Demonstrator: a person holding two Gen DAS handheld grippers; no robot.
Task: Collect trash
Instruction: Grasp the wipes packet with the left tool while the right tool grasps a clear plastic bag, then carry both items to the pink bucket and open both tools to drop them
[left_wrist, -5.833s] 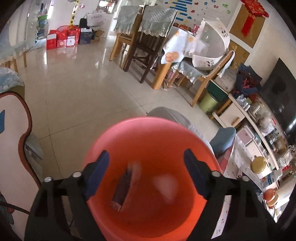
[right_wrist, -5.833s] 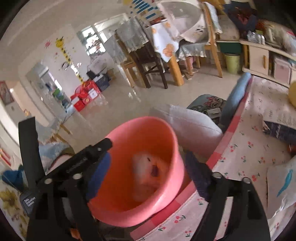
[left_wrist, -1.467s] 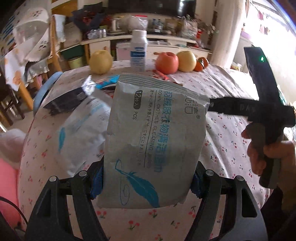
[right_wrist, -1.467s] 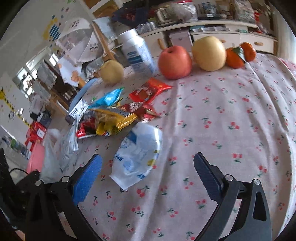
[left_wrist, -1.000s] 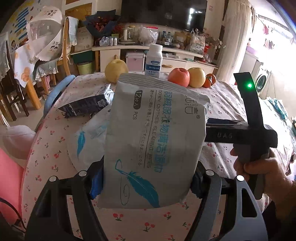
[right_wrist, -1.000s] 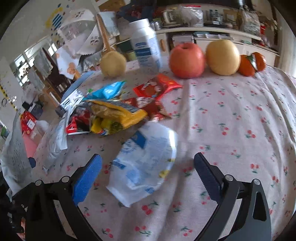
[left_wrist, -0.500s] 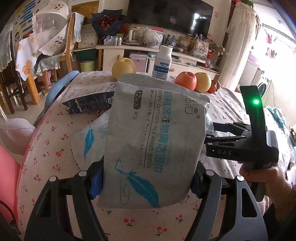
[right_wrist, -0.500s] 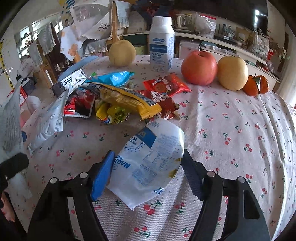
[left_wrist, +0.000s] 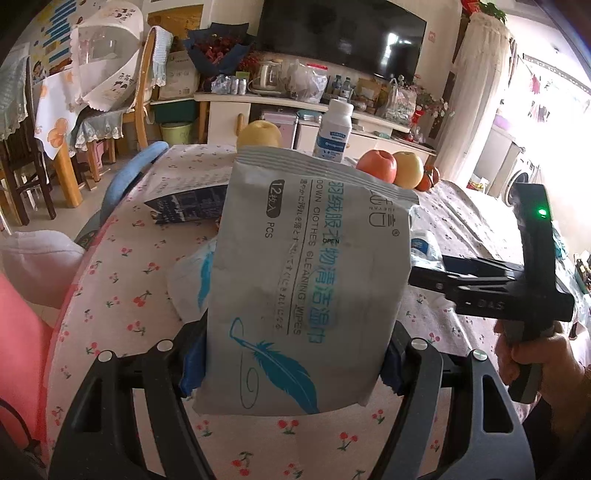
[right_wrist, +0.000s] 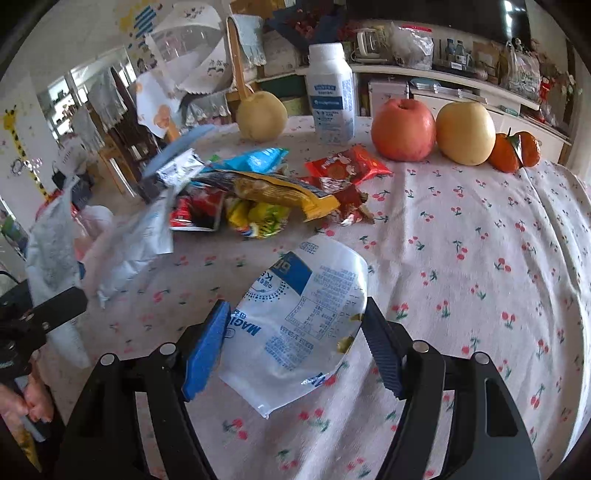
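Note:
My left gripper (left_wrist: 291, 363) is shut on a grey wipes packet (left_wrist: 310, 266) with a blue feather print, held upright above the cherry-print tablecloth (left_wrist: 122, 280). My right gripper (right_wrist: 291, 347) is shut on a crumpled white and blue plastic bag (right_wrist: 306, 295), with a pad against each side of it. Beyond the bag lies a pile of snack wrappers (right_wrist: 258, 195) in yellow, red and blue. A second white feather-print packet (right_wrist: 136, 240) lies left of the pile. A pink bin (left_wrist: 18, 332) shows at the table's left edge.
A white bottle (right_wrist: 332, 96), a pale pear (right_wrist: 262, 114), a red apple (right_wrist: 402, 129), a yellow apple (right_wrist: 465, 133) and oranges (right_wrist: 513, 147) line the table's far side. Chairs and a TV cabinet stand beyond. A hand (left_wrist: 532, 354) holds the right gripper's handle.
The right gripper's jaws have closed onto the white and blue bag, which earlier lay loose between them. The left gripper keeps its grip on the wipes packet and has drifted a little.

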